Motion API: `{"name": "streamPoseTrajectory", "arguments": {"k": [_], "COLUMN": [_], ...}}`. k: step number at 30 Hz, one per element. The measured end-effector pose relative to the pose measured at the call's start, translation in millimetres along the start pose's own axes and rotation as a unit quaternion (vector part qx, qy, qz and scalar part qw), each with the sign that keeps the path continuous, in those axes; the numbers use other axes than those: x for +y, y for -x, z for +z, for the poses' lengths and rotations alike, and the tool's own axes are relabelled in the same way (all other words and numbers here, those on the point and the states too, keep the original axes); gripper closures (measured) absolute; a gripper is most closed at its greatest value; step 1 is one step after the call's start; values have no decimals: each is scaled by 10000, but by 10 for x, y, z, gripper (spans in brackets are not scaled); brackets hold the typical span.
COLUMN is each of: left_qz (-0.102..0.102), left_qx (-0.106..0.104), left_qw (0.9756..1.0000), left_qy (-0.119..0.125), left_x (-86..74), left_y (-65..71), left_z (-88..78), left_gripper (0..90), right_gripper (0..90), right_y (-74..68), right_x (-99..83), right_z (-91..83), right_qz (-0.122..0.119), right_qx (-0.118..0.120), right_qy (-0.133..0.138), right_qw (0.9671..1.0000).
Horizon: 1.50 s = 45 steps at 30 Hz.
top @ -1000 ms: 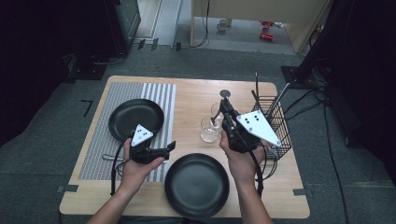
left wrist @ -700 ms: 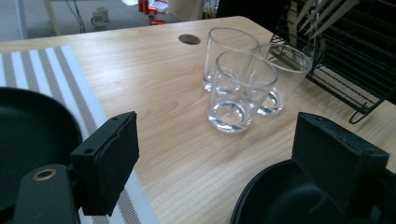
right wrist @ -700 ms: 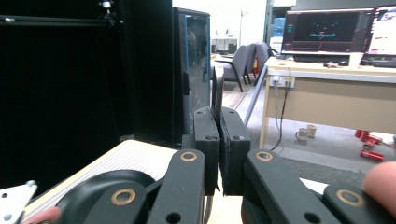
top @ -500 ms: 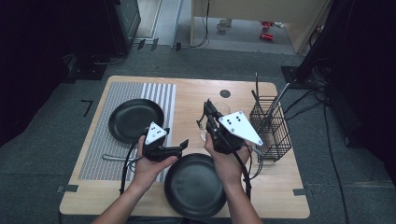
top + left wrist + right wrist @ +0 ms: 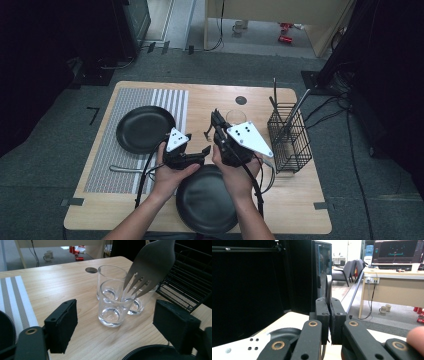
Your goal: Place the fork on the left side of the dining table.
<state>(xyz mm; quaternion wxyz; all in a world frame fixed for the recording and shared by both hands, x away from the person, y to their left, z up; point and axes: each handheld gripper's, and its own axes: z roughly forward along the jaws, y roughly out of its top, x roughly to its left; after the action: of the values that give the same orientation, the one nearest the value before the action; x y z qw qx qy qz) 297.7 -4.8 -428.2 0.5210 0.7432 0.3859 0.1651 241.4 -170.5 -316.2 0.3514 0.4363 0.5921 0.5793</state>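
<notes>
Fork (image 5: 150, 265) handle cut off by the top edge, near plate (image 5: 152, 353) mostly cropped below, back glass (image 5: 110, 272) half hidden behind the front one.

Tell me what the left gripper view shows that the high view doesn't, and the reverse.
Left gripper view: the fork tines up close, hanging over three clustered glasses. High view: the right tongs gripping that fork, and utensils standing in the basket. Both: the fork, a glass, the basket, the striped mat and the near plate.
</notes>
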Motion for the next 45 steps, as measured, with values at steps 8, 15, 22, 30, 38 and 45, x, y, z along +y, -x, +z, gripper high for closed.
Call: {"name": "streamPoseTrajectory", "arguments": {"k": [8,15,22,30,38,45], "left_qz": [-173,-161,-185,-176,-169,-129], "left_qx": [-125,-59,-161,-171,-157,-114], "left_qw": [9998,9998,9996,9995,9995,9994], "left_qy": [43,94,157,191,226,293], "left_x": [4,-9,-11,-18,-25,-22], "left_y": [44,64,81,88,94,124], "left_z": [65,102,124,128,138,141], "left_gripper": [266,441,590,647,634,626], "right_gripper": [888,889,889,889,889,889], "right_y": [-45,-89,-115,-112,-109,-102], "right_x": [-25,-52,-52,-81,-83,-74], "right_z": [15,46,43,43,41,27], "right_qz": [36,-27,30,63,101,149], "right_qx": [57,20,9,-35,-31,-28], "right_qy": [-7,-63,-35,-63,-48,-25], "right_qw": [10000,10000,10000,10000,9999,9999]}}
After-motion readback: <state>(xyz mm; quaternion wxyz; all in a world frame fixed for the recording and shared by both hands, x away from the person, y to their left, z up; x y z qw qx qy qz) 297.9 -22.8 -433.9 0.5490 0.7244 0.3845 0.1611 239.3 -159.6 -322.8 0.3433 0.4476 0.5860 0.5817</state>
